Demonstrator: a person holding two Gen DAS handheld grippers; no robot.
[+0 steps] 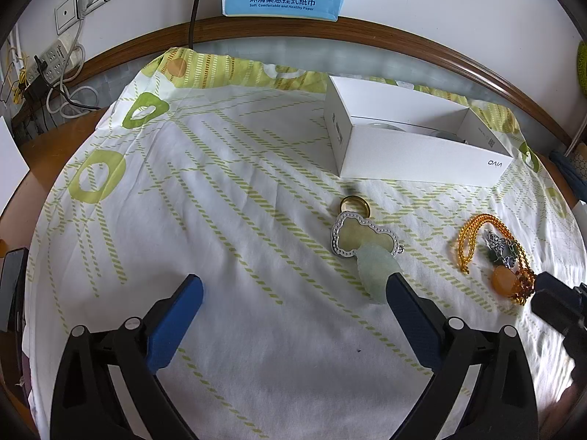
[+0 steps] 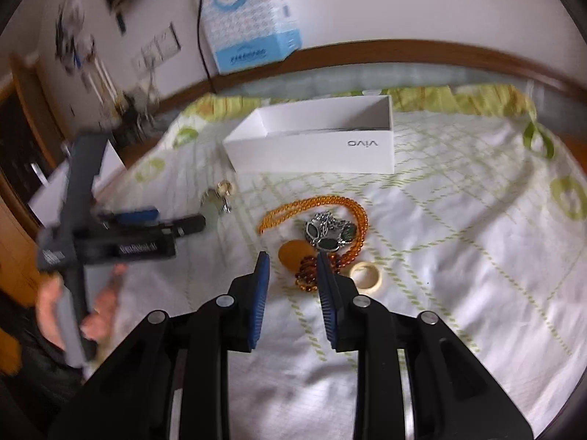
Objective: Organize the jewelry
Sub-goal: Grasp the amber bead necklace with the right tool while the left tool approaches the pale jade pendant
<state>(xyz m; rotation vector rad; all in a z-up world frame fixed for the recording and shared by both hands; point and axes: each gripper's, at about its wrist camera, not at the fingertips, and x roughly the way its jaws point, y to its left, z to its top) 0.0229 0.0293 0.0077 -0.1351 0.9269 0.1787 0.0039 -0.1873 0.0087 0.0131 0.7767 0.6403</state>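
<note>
Your left wrist view looks low and close across the table toward the white box; your right wrist view, higher, shares that box beyond its jaws

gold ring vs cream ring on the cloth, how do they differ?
The shiny gold metal ring lies near the white open box, touching the silver cloud-shaped pendant; the matte cream ring lies nearer the right gripper, beside the orange bead necklace. The gold band looks thin, the cream one thicker. Both lie flat on the patterned cloth.
</note>
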